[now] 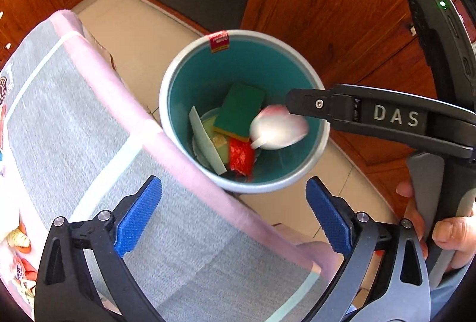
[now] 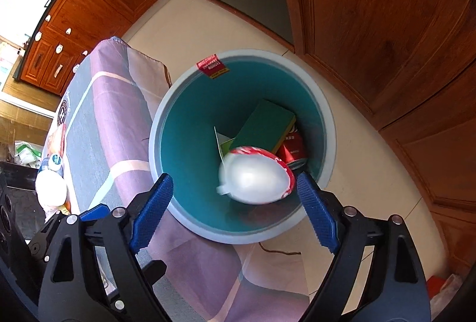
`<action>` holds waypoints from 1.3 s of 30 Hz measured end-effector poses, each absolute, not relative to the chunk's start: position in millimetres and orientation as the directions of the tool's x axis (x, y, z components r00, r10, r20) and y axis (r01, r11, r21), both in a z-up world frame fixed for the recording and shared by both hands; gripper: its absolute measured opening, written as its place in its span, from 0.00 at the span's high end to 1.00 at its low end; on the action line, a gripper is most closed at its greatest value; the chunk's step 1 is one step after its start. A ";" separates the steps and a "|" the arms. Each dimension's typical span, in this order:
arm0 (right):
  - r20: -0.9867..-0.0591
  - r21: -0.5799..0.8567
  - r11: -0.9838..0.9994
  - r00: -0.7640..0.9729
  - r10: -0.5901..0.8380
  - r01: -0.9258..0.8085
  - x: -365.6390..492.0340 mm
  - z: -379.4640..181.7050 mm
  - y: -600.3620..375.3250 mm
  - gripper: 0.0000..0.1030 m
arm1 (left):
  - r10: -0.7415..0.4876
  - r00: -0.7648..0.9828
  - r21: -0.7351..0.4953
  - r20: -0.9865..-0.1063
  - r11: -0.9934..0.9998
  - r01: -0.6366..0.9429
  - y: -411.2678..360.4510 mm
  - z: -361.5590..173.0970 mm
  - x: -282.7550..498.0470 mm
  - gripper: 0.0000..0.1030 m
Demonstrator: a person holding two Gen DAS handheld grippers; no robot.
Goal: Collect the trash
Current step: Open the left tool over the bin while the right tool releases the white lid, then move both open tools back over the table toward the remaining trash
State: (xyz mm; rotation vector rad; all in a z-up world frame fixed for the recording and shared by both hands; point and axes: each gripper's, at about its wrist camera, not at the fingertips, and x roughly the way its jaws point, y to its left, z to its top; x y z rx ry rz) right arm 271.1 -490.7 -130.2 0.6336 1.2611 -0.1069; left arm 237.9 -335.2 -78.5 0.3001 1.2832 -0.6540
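The white cup (image 2: 255, 182) drops free between the spread right hand-held gripper (image 2: 235, 203) into the bin (image 2: 160, 125); left hand-held gripper (image 1: 235, 209) is spread, empty. Risk: cup clips the rim, bouncing onto the floor (image 2: 342, 84).

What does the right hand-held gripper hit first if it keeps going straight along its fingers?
Probably the blurred white-and-red cup, loose between the open right hand-held gripper fingers, above the bin. Depth is uncertain.

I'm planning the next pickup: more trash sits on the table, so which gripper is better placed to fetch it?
Probably left. The left gripper is open, empty, over the tablecloth. The right gripper is open over the bin, the white cup blurred below it.
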 end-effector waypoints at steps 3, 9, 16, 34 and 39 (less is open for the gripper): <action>-0.915 0.374 0.831 0.312 0.257 0.411 269.3 -130.5 -483.3 0.21 | -0.289 0.135 -0.154 -0.948 0.785 0.600 -329.8 -76.4 234.1 0.05; -0.926 0.349 0.843 0.286 0.244 0.409 262.6 -127.5 -470.3 0.21 | -0.306 0.146 -0.163 -0.941 0.785 0.598 -317.8 -65.1 221.9 0.05; -0.928 0.336 0.858 0.291 0.232 0.387 251.5 -109.4 -450.2 0.21 | -0.326 0.177 -0.165 -0.929 0.791 0.589 -297.5 -50.3 207.4 0.05; -0.921 0.330 0.917 0.290 0.260 0.226 234.8 -68.5 -341.8 0.17 | -0.298 0.293 -0.155 -0.909 0.892 0.424 -161.0 -21.0 169.9 0.04; -0.922 0.328 0.930 0.270 0.277 0.166 239.6 -63.8 -303.5 0.17 | -0.293 0.310 -0.183 -0.905 0.923 0.338 -111.8 -22.4 169.7 0.04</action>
